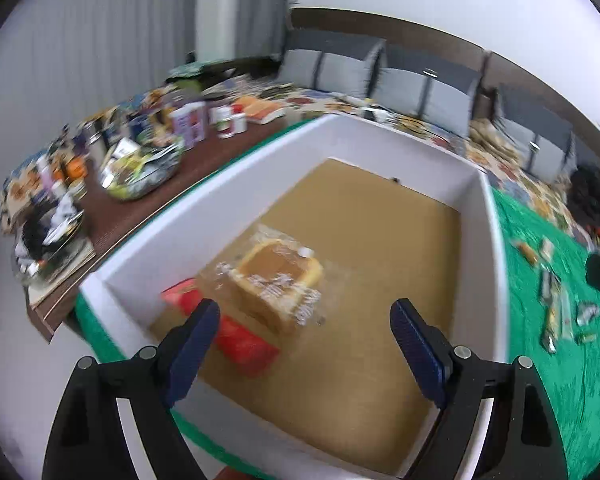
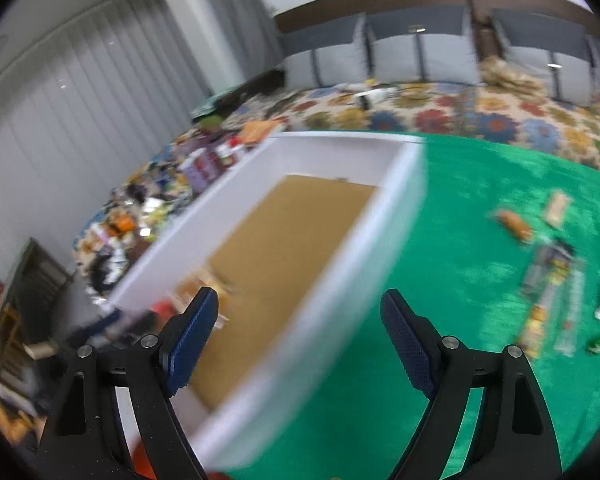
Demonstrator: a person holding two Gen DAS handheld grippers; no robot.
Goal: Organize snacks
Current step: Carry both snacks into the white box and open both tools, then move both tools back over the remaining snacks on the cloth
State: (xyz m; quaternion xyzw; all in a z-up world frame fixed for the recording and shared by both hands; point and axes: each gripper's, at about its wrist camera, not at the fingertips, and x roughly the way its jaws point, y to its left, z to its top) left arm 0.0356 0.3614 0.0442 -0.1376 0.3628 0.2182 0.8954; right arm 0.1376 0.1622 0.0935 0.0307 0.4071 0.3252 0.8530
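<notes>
Green cloth (image 2: 440,240) under white box (image 1: 228,200)

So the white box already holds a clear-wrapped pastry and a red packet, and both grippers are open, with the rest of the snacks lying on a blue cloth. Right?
Not quite: the cloth is green, as the right wrist view shows. The rest stands: the white box holds the clear-wrapped pastry and red packet, and the left gripper and right gripper are open.

left gripper (image 1: 304,320): jaws wide, empty | right gripper (image 2: 300,312): jaws wide, empty
</notes>
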